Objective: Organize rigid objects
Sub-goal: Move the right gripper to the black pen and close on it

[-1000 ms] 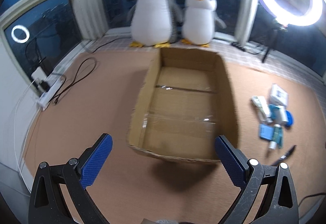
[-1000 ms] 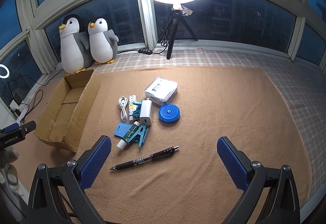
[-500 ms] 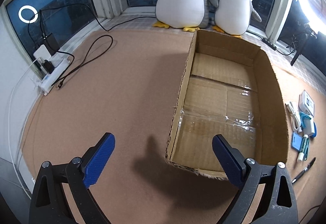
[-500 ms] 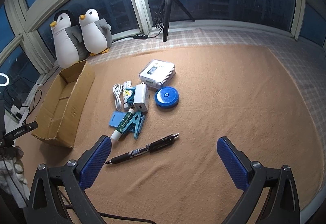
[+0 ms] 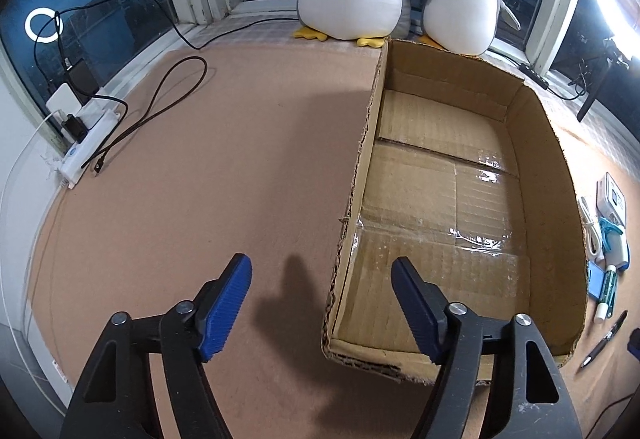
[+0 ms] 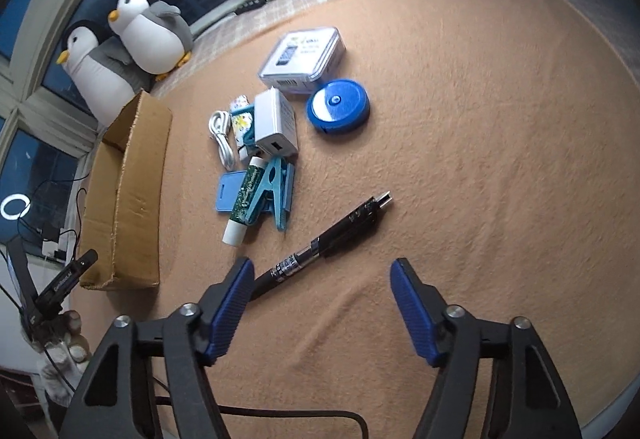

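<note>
Only the left wrist view looks into the open brown cardboard box (image 5: 448, 207), bare inside, its left wall between the closing, half-open left gripper (image 5: 322, 303). The right wrist view alone shows the black pen (image 6: 320, 243) lying slantwise on tan carpet (image 6: 480, 159), its tip end just inside the narrowing right gripper (image 6: 322, 299), untouched.

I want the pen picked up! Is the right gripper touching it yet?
Cannot tell. In the right wrist view the pen runs behind the right gripper's left finger, hiding any gap.
</note>
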Action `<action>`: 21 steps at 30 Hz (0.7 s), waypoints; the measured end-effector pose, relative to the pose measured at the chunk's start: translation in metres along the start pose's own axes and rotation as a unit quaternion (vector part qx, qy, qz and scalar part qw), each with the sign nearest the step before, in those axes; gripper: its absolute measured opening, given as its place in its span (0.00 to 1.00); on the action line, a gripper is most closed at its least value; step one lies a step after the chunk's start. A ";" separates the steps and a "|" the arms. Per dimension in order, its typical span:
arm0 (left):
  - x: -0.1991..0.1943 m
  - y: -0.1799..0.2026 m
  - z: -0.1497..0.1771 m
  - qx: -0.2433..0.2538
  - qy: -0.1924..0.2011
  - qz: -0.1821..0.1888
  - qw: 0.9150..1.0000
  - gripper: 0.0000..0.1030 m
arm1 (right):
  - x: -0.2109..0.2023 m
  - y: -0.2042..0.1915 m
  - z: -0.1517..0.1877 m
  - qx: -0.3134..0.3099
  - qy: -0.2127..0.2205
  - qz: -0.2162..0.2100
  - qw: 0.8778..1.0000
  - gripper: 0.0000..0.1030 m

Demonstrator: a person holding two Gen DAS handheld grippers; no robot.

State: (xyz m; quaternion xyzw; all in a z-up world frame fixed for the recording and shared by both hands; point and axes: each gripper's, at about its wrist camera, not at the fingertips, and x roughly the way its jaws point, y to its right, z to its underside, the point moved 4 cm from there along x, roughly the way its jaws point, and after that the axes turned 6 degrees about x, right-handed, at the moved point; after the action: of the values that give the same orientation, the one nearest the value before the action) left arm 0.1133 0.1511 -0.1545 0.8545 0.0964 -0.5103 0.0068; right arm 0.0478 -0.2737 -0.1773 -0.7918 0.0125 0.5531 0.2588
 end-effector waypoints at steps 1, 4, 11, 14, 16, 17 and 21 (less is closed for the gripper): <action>0.001 0.000 0.000 0.000 -0.001 0.001 1.000 0.70 | 0.003 -0.001 0.000 0.003 -0.005 0.001 1.000 0.59; 0.004 0.000 0.001 0.000 -0.001 0.006 1.000 0.70 | 0.013 -0.005 -0.001 0.008 -0.017 0.001 1.000 0.52; 0.007 -0.001 0.000 -0.001 0.000 0.010 1.000 0.70 | 0.027 -0.016 -0.005 -0.001 -0.020 0.031 0.999 0.51; 0.009 0.000 0.001 -0.002 -0.001 0.013 1.000 0.70 | 0.030 -0.020 -0.008 -0.013 -0.013 0.051 0.999 0.50; 0.010 0.001 0.001 -0.003 0.000 0.015 1.000 0.70 | 0.032 -0.024 -0.009 -0.034 -0.006 0.074 0.997 0.44; 0.010 0.002 0.001 -0.002 0.000 0.015 1.000 0.70 | 0.033 -0.026 -0.010 -0.048 -0.002 0.087 0.995 0.39; 0.012 0.002 0.002 -0.003 -0.001 0.017 1.000 0.70 | 0.037 -0.031 -0.013 -0.092 0.006 0.116 0.989 0.33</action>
State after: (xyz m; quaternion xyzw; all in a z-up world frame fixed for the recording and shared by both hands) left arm 0.1174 0.1511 -0.1661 0.8553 0.0832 -0.5110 0.0180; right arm 0.0829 -0.2426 -0.1941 -0.8088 0.0545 0.5734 0.1192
